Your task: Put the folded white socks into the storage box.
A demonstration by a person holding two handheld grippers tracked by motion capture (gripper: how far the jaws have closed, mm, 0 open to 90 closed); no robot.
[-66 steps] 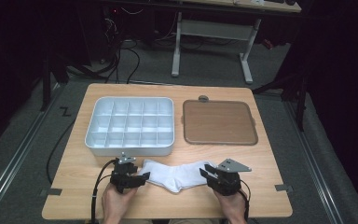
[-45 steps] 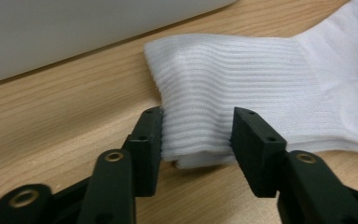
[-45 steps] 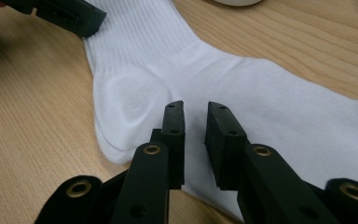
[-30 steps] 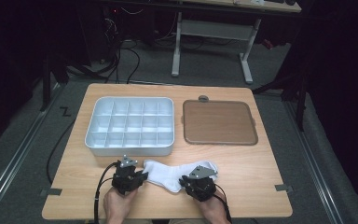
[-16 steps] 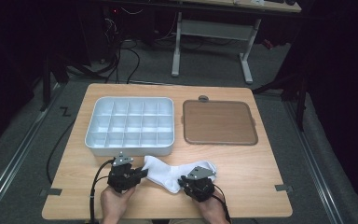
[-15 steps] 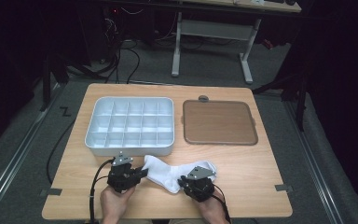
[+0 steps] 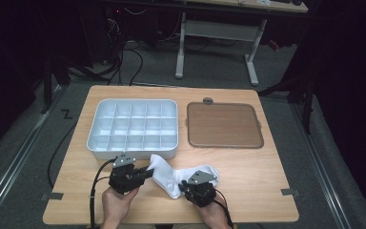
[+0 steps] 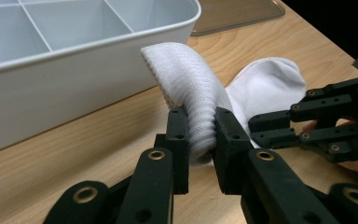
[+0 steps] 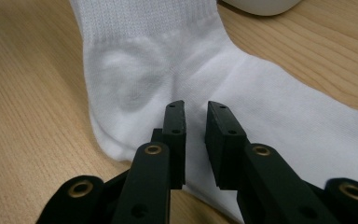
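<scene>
Bright lit table, dark room around it; all three views sharp enough.

High view: light from above falls evenly on the wooden table [image 7: 267, 167], floor and background near black, desk legs at the back dim. Soft short shadows under the white tray [image 7: 132, 126] and brown mat [image 7: 224, 125], no hard glare. White sock [image 7: 171, 176] slightly blown out, little texture. Left gripper view: sock ribbing crisp, tray wall [image 8: 51, 88] softly blurred, top right corner goes black. Right gripper view: sock weave and wood grain clear, black jaws at the bottom edge slightly soft, faint shadow under them.
</scene>
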